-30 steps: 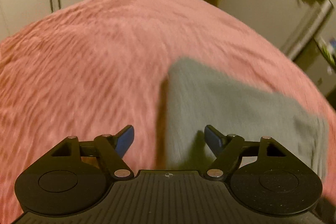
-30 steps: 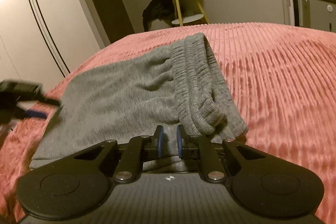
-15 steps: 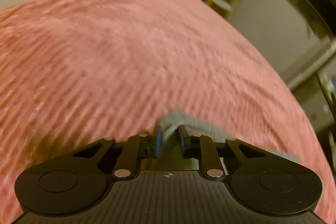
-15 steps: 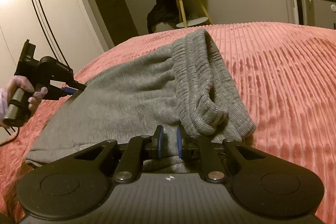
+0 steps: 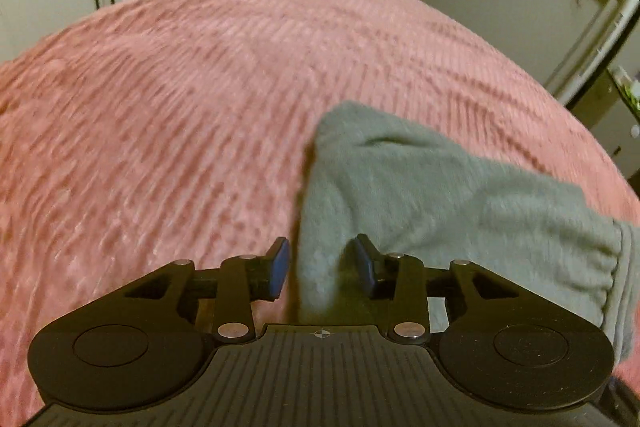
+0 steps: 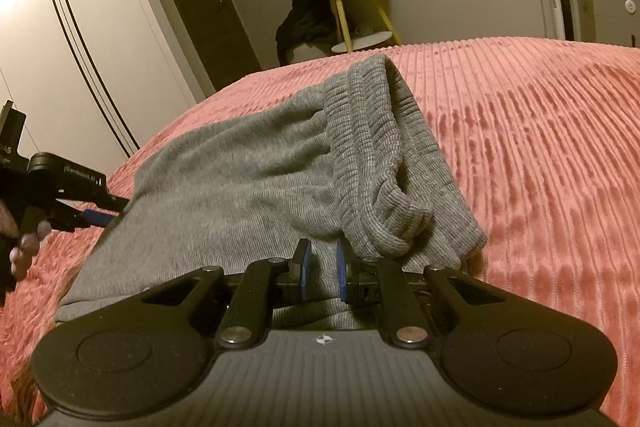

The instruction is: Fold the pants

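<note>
Since half a second ago the left tool (image 5: 318,269) has let go — jaws apart around the pants (image 6: 248,195) corner at 12 o'clock on the bed (image 6: 540,167). Right tool (image 6: 320,269) pinches fabric nearly closed; regrip squarely before folding.

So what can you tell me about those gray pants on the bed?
The gray pants look like soft knit, folded into a flat bundle on the pink ribbed bedspread. A thick ribbed waistband lies bunched along one side. The right gripper pinches the near edge; the left gripper is open around another edge.
</note>
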`<state>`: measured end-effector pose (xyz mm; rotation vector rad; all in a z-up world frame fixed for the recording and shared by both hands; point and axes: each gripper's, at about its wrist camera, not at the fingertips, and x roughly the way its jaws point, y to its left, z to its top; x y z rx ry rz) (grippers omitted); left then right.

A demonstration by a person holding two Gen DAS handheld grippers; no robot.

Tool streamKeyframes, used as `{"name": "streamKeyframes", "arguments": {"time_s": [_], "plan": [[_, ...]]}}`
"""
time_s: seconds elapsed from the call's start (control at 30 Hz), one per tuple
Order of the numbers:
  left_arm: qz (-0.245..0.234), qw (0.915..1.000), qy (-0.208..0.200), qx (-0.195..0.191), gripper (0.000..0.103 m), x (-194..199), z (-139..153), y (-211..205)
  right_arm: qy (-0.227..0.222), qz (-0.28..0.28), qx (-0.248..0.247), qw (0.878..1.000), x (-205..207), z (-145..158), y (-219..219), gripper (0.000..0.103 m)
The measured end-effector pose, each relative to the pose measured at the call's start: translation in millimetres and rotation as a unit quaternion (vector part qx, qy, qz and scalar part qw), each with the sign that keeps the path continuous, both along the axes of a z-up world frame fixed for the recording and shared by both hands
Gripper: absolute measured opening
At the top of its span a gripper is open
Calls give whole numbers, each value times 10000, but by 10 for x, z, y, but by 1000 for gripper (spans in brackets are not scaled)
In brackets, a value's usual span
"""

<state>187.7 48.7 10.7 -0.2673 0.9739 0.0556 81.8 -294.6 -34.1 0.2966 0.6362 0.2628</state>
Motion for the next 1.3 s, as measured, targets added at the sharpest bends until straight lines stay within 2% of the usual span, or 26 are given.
{"name": "streamKeyframes", "arguments": {"time_s": [0.1, 0.13, 0.17, 0.2, 0.23, 0.27, 0.33, 0.4, 0.43, 0.47, 0.63, 0.7, 0.73, 0.77, 0.8, 0.83, 0.9, 0.93, 0.97, 1.0, 1.03, 1.07, 1.1, 1.13, 1.2, 1.3], "plan": [[-369, 9974, 24, 624, 20, -26, 13, -165, -23, -4, -44, 10000, -10, 1, 13, 12], [-412, 9948, 15, 927, 7, -56, 14, -200, -27, -4, -39, 10000, -11, 1, 12, 12], [-374, 9903, -28, 1338, 1, -64, 8, -240, -27, -5, -28, 10000, -11, 0, 7, 12], [-250, 9812, -55, 1915, 1, -83, -10, -281, -27, -5, -15, 10000, -10, -1, 2, 12], [-197, 9754, -26, 2196, 1, -96, -38, -270, -28, -6, -11, 10000, -12, 0, -2, 12], [-184, 9750, 48, 2216, 2, -134, -47, -245, -28, -7, -12, 10000, -12, 3, -4, 12], [-241, 9830, 153, 1812, 4, -293, -21, -182, -43, -11, -33, 10000, -19, 8, -1, 12], [-378, 9870, 133, 1554, 15, -518, 24, -186, -67, -13, -50, 10000, -29, 11, 3, 12], [-422, 9880, 89, 1481, 31, -673, 50, -213, -72, -21, -56, 10000, -32, 14, 4, 12], [-422, 9887, 41, 1439, 40, -817, 67, -249, -77, -43, -63, 9999, -45, 22, 11, 12], [-256, 9897, -7, 1408, 43, -1320, -57, -427, -88, -180, -262, 9995, -180, 133, 80, 18], [-337, 9837, -141, 1761, 43, -1449, -88, -509, 22, -262, -183, 9995, -264, 173, 65, 33], [-405, 9792, -183, 1981, 43, -1507, -77, -561, 85, -326, -161, 9993, -319, 195, 57, 48], [-441, 9768, -201, 2087, 44, -1564, -52, -602, 236, -539, -267, 9979, -384, 219, 51, 77], [-446, 9764, -189, 2106, 44, -1612, -28, -627, 353, -750, -357, 9959, -441, 239, 37, 83], [-395, 9779, -157, 2049, 44, -1676, 2, -643, 435, -880, -371, 9945, -489, 263, 18, 83], [-270, 9869, 11, 1592, 61, -1803, 19, -612, 578, -839, -208, 9946, -590, 322, -24, 91], [-220, 9920, 90, 1241, 77, -1875, 2, -585, 628, -785, -205, 9947, -645, 351, -11, 95], [-167, 9959, 86, 888, 82, -1956, -19, -565, 659, -749, -286, 9946, -684, 369, 21, 99], [-144, 9969, 11, 779, 82, -2047, -15, -594, 687, -689, -454, 9942, -728, 391, 83, 99], [-166, 9950, -123, 979, 84, -2118, 31, -672, 744, -610, -654, 9932, -761, 405, 157, 99], [-183, 9913, -324, 1266, 94, -2180, 96, -762, 798, -546, -821, 9919, -789, 409, 225, 99], [-182, 9877, -561, 1451, 99, -2250, 172, -833, 851, -466, -1021, 9900, -816, 415, 304, 99], [-185, 9855, -861, 1450, 102, -2346, 253, -885, 915, -424, -1245, 9871, -830, 422, 371, 99], [-104, 9875, -1107, 1118, 103, -2481, 337, -923, 1005, -237, -1818, 9779, -868, 442, 522, 99], [58, 9925, -913, 806, 103, -2550, 308, -941, 851, -87, -2039, 9753, -1003, 512, 616, 99]]}}
